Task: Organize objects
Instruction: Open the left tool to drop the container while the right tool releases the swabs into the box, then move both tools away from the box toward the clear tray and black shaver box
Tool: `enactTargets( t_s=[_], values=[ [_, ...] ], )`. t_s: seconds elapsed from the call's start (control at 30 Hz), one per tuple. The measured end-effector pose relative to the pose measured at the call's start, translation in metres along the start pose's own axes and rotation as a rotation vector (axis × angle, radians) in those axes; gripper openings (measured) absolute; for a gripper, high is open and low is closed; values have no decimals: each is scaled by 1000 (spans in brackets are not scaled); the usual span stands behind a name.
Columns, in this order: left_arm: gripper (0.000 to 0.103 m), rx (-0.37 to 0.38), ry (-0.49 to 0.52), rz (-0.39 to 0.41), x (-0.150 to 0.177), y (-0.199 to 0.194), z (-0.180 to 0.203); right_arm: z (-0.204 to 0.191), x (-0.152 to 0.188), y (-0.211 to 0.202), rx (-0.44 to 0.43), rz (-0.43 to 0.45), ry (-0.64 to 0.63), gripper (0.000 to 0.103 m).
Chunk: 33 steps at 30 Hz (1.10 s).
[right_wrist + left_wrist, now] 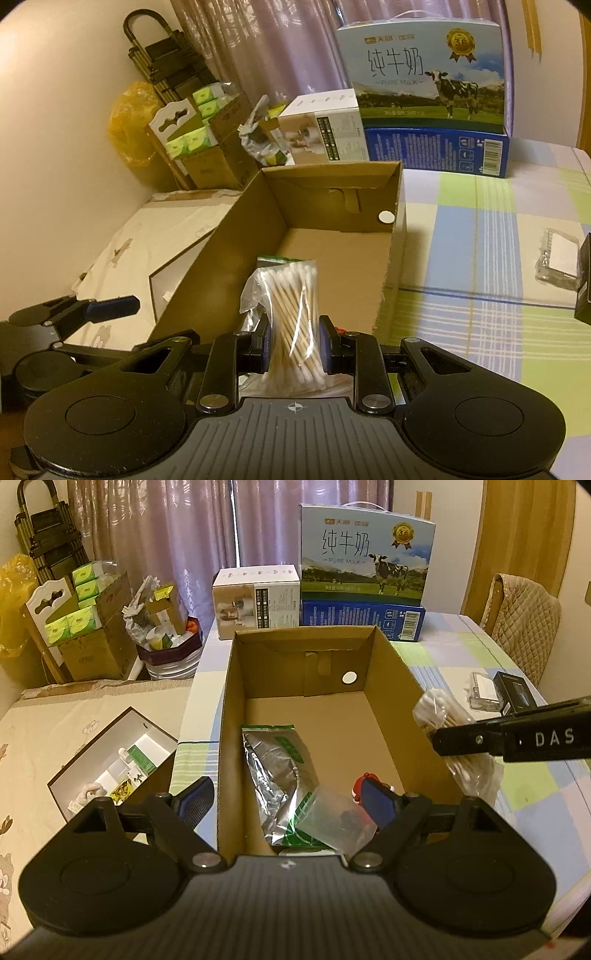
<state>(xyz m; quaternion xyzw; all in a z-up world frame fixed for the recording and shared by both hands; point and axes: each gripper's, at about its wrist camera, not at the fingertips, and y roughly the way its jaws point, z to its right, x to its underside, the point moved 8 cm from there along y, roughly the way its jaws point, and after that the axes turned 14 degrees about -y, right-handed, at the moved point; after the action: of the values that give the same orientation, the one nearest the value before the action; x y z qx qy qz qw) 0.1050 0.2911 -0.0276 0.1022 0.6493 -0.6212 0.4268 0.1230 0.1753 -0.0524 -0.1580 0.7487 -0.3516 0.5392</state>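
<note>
An open cardboard box (391, 686) stands on the checked tablecloth. Inside lie a silver-and-green foil pouch (271, 760), a small clear bag (336, 821) and a red-and-blue item (365, 788), partly hidden by my finger. My left gripper (286, 792) hangs open over the box's near end, holding nothing. My right gripper (293, 347) is shut on a clear bag of cotton swabs (291, 302), held upright at the box's (332, 177) near right edge. From the left wrist, the swab bag (436, 707) and right gripper (448, 740) come in over the right wall.
A milk carton (365, 550) on a blue box (362, 618) and a white box (256, 602) stand behind the cardboard box. A clear plastic case (484, 692) and a black box (515, 692) lie at right. A padded chair (524, 624) is beyond; left, an open white box (110, 760).
</note>
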Motion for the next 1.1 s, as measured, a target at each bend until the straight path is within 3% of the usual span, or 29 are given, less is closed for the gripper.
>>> enactTargets(
  t_s=[0.1, 0.13, 0.17, 0.2, 0.23, 0.57, 1.1],
  values=[
    [84, 0, -4, -1, 1, -1, -1, -3, -3, 1, -13, 19, 5, 22],
    [84, 0, -5, -1, 1, -1, -1, -4, -5, 0, -26, 41, 14, 30],
    [84, 0, -6, 0, 1, -1, -2, -3, -7, -1, -27, 67, 25, 39],
    [84, -1, -8, 0, 1, -1, -2, -1, -9, -4, -13, 95, 33, 64],
    [84, -3, -8, 1, 2, -1, -4, 0, -11, -6, 5, 116, 39, 74],
    [84, 0, -20, -2, 6, -4, -4, 17, -5, -10, 30, 90, 91, 74],
    [86, 59, -44, 20, 15, -33, 35, 46, 62, -66, 107, 46, 184, 74]
  ],
)
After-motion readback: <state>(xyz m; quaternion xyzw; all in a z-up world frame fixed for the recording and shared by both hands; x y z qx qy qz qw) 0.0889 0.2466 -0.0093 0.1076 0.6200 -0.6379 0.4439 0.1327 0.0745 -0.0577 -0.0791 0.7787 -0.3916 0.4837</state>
